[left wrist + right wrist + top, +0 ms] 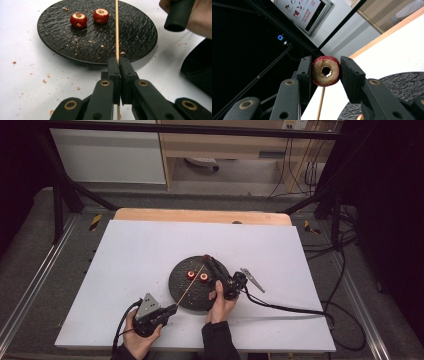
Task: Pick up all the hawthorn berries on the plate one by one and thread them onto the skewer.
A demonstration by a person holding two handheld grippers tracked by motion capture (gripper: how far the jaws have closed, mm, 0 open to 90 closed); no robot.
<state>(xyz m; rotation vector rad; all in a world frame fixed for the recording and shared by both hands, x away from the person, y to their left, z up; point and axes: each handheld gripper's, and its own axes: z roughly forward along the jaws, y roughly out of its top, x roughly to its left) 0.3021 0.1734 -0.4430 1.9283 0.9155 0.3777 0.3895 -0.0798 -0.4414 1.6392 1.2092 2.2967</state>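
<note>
Skewer [116, 30] runs from our left hand-held gripper [119, 61], whose jaws are pressed together on its lower end, up across the black plate [62, 47] on the white surface [125, 250]; our right hand-held gripper [325, 71] clamps a cored red fruit ring [325, 70] between its pads, with the skewer just below it. Two more fruit pieces [78, 20] sit on the plate's far side.

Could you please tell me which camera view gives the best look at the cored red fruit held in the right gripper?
The right gripper view: the cored fruit piece sits close up between the right gripper jaws, its hole and red skin plain. In the high view it is a small red spot at the jaw tips above the black plate.
</note>
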